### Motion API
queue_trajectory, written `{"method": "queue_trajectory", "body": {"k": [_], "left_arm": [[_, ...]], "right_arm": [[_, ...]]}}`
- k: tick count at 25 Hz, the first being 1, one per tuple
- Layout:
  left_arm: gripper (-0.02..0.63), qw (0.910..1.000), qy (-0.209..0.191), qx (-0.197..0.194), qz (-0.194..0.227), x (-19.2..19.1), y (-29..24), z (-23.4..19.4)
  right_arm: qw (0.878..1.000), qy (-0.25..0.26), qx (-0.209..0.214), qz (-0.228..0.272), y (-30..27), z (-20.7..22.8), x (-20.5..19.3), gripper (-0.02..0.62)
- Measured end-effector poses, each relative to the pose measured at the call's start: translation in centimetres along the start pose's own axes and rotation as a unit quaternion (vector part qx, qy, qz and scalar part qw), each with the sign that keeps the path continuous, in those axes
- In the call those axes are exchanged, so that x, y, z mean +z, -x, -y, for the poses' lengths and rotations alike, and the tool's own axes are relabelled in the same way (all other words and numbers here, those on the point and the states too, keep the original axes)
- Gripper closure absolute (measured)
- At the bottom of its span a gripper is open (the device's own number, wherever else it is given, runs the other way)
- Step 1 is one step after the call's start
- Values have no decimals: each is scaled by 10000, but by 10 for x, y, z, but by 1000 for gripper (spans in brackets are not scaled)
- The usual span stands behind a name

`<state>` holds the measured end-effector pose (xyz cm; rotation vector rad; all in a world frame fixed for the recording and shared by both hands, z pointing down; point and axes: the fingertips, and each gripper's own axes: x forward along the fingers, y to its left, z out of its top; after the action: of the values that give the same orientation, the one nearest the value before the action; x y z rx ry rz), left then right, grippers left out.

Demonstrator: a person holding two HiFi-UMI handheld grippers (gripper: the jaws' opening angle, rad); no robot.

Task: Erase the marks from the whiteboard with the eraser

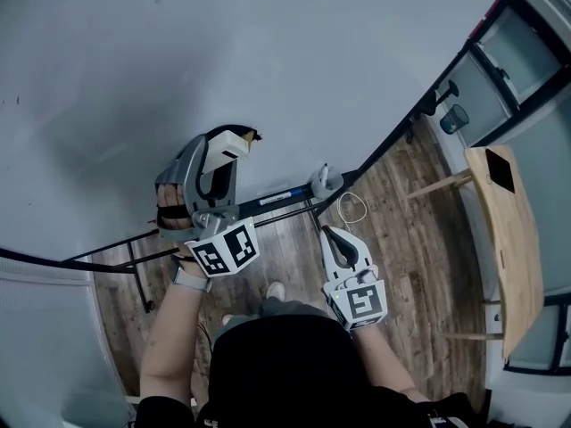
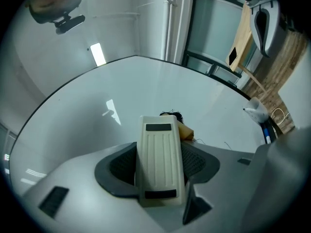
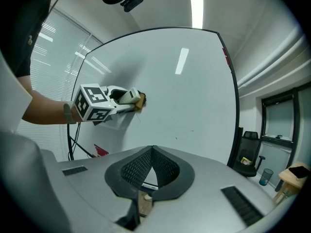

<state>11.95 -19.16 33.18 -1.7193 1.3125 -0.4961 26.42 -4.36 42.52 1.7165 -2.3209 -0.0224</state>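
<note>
Between the jaws of the left gripper (image 2: pixel 160 171) the eraser (image 2: pixel 160 154) is clamped lengthwise, its far end laid against the whiteboard (image 2: pixel 121 96). Just ahead of that end a dark mark (image 2: pixel 171 114) is seen, partly covered by the eraser. The wiping step is judged to be in hand, with the eraser already at the mark.

The next move is thought to call for steady pressure into the board and strokes carried across the mark, forward of the jaws and to either side, so that nothing is left at its edges.

The right gripper (image 3: pixel 152 152) is held below and to the right of the left one. Its jaws are closed tip to tip with nothing between them, and no part in the wiping is taken by it.

The eraser's wiping face is hidden by its own body, so the contact cannot be fully confirmed, nor how much of the mark lies beneath. A few specks (image 3: pixel 176 138) well ahead of the right jaws are too small to be told as ink or dirt. The board's edges are cut off in the head view.
</note>
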Motion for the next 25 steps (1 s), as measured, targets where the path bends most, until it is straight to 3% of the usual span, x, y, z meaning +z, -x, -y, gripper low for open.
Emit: {"method": "queue_trajectory", "body": {"k": [4, 9, 15, 19, 25], "left_arm": [[342, 9976, 144, -36, -670, -58, 30, -21], [342, 9854, 929, -115, -1420, -126, 78, -56], [342, 9692, 1928, -152, -1525, -160, 139, -81], [342, 9513, 2677, -131, -1526, -169, 181, -91], [344, 9258, 3441, -16, -1562, -173, 232, -109]], "right_arm": [[9996, 84, 272, 64, -10, -35, 15, 568], [9976, 154, 664, 119, -24, -83, 31, 568], [9920, 241, 1205, 275, -43, -135, 48, 568], [9882, 219, 1506, 199, -54, -167, 58, 568], [9779, 329, 2059, 148, -67, -214, 66, 568]]}}
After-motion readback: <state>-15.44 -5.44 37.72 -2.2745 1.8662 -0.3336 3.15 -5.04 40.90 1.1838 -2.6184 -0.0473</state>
